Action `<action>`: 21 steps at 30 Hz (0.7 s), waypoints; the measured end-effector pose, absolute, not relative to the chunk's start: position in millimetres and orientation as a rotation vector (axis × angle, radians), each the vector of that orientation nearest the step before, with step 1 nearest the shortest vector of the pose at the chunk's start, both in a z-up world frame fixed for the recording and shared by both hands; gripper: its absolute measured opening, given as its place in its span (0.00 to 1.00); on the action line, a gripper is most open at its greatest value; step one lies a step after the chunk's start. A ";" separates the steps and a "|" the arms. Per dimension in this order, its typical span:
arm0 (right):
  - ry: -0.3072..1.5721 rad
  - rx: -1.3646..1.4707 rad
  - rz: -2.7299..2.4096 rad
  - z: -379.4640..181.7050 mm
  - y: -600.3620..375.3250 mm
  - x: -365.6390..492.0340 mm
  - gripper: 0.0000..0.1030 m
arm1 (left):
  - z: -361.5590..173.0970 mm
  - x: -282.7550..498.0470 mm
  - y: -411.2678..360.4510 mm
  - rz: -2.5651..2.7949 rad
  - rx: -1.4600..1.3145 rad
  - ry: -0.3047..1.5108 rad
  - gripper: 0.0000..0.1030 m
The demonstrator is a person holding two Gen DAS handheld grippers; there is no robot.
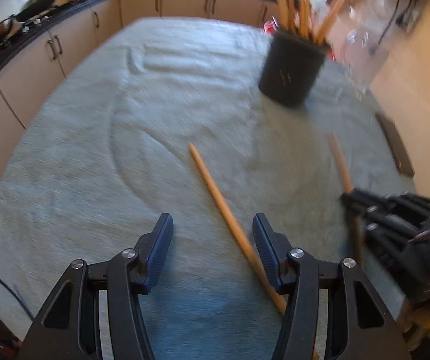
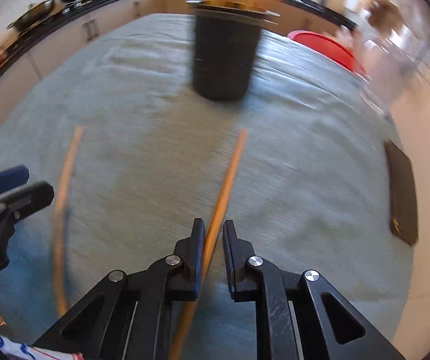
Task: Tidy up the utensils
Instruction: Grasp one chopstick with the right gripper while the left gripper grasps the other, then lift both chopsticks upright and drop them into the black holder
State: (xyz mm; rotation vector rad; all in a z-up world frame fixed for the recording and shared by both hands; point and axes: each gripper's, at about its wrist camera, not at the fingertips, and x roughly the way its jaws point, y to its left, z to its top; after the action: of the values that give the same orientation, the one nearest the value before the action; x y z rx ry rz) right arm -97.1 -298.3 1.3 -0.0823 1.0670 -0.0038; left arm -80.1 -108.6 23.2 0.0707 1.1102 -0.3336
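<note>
Utensils: several long wooden sticks w/ round shafts already stand in the dark cylindrical holder [image 1: 291, 69] at the far side of the grey-green cloth-covered table [image 1: 95, 165]. Two still out. One wooden stick [image 1: 224, 210] lies on the cloth between the left gripper [image 1: 213, 234] fingers, which stand apart, not pressing it. Second wooden stick [image 2: 225, 186] sits between the right gripper [image 2: 214, 246] jaws, nearly together; left pad touches, grip on both sides unclear. Judgement: mostly done, approx. two sticks left to place.

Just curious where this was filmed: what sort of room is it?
Most likely a home kitchen: cabinets under a dark counter, a pan on it, and a cloth-covered table.
</note>
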 end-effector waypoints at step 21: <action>1.192 0.114 0.010 2.5 -361.2 -112.9 0.11 | 19.5 -65.4 -140.5 -0.518 0.429 1.090 0.07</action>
State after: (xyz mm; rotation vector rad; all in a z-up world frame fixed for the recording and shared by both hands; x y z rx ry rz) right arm -112.9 -361.2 2.5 0.1139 1.1916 0.0098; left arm -65.4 -140.5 19.5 0.4295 1.0895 -0.5177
